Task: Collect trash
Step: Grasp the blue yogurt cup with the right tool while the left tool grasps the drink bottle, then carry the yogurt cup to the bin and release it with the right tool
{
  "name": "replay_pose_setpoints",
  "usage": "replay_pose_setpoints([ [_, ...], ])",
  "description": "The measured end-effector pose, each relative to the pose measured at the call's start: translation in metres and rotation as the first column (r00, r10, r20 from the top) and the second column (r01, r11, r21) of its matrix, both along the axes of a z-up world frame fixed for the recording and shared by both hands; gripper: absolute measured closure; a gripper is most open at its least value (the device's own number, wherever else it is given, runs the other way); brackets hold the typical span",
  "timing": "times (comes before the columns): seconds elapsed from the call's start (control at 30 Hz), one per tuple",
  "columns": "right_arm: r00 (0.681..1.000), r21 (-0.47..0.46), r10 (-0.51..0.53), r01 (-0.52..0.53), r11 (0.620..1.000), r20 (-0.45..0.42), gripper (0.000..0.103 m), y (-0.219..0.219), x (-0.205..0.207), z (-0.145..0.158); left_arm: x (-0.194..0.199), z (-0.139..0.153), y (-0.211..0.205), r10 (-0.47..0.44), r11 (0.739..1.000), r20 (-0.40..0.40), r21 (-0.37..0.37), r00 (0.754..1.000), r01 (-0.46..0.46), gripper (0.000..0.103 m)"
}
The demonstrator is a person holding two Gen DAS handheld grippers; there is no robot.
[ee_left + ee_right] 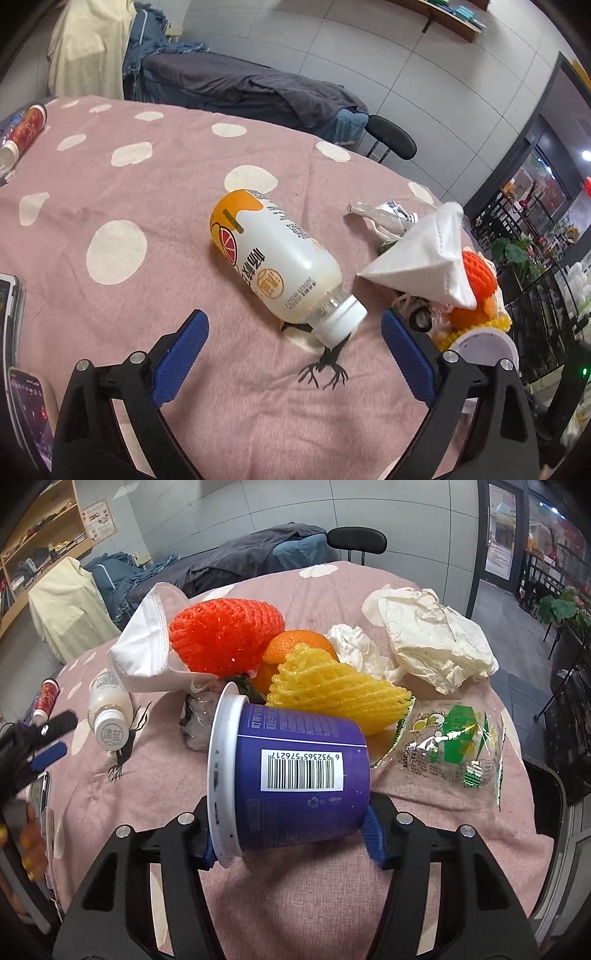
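A white drink bottle [275, 254] with an orange label lies on its side on the pink dotted tablecloth [147, 177], cap toward me. My left gripper [293, 325] is open, its blue pads on either side of the cap, apart from it. My right gripper [291, 829] is shut on a purple paper cup [295, 771] with a white rim, held on its side. Behind the cup lies a trash pile: red foam net [223, 637], yellow foam net [332, 690], orange peel [299, 642], white face mask [147, 646], crumpled tissues [436, 635] and a clear wrapper [450, 749].
A red can [26, 129] lies at the table's far left. Phones [22, 406] lie at the left edge. A black chair [391, 136] and a bed with dark bedding [240, 85] stand beyond the table. The left gripper shows in the right wrist view [48, 738].
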State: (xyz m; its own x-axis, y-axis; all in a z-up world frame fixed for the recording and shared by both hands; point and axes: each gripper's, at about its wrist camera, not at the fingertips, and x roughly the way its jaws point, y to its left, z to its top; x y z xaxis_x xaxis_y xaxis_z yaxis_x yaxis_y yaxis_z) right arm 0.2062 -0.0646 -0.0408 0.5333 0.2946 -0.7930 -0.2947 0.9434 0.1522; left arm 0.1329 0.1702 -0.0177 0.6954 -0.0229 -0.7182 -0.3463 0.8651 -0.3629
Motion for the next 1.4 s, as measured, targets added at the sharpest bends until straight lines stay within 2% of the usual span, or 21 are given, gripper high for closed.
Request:
replay_pose_setpoints([
  [0.1, 1.000, -0.002, 0.011, -0.010, 1.000, 0.017, 0.044, 0.000, -0.003, 0.002, 0.017, -0.003, 0.015, 0.024, 0.997, -0.027, -0.077, 0.999, -0.026, 0.012],
  [0.27, 0.998, -0.007, 0.026, -0.025, 1.000, 0.053, 0.044, 0.000, -0.013, 0.010, 0.046, -0.016, 0.033, 0.055, 0.984, -0.112, -0.162, 0.992, -0.073, 0.012],
  [0.4, 0.996, -0.015, 0.037, -0.036, 0.999, 0.078, 0.044, 0.002, -0.021, 0.014, 0.066, -0.025, 0.040, 0.061, 0.978, -0.156, -0.187, 0.986, -0.090, 0.012],
  [0.47, 0.995, -0.011, 0.046, -0.045, 0.999, 0.092, 0.044, 0.003, -0.025, 0.018, 0.074, -0.030, 0.042, 0.064, 0.978, -0.177, -0.183, 0.982, -0.097, 0.015],
  [0.53, 0.993, -0.014, 0.054, -0.052, 0.999, 0.109, 0.044, 0.004, -0.030, 0.022, 0.078, -0.035, 0.045, 0.064, 0.975, -0.196, -0.196, 0.978, -0.103, 0.025],
  [0.57, 0.992, -0.013, 0.057, -0.056, 0.998, 0.116, 0.044, 0.005, -0.032, 0.023, 0.079, -0.038, 0.044, 0.057, 0.974, -0.205, -0.203, 0.977, -0.100, 0.025],
  [0.67, 0.990, -0.001, 0.063, -0.063, 0.998, 0.125, 0.045, 0.004, -0.039, 0.025, 0.075, -0.036, 0.042, 0.055, 0.977, -0.188, -0.193, 0.981, -0.091, 0.027],
  [0.77, 0.989, 0.009, 0.067, -0.069, 0.998, 0.130, 0.045, 0.003, -0.043, 0.025, 0.069, -0.033, 0.038, 0.030, 0.977, -0.168, -0.201, 0.985, -0.064, 0.032],
  [1.0, 0.984, 0.039, 0.092, -0.098, 0.994, 0.150, 0.045, 0.001, -0.059, 0.032, 0.030, -0.019, 0.027, -0.028, 0.974, -0.090, -0.226, 0.996, 0.007, 0.038],
  [1.23, 0.983, 0.080, 0.100, -0.114, 0.990, 0.154, 0.045, -0.011, -0.077, 0.031, -0.023, 0.010, -0.001, -0.061, 0.989, 0.045, -0.130, 0.997, 0.067, 0.042],
  [1.4, 0.982, 0.105, 0.099, -0.117, 0.988, 0.159, 0.045, -0.023, -0.091, 0.029, -0.050, 0.024, -0.027, -0.080, 0.994, 0.138, -0.058, 0.987, 0.088, 0.042],
])
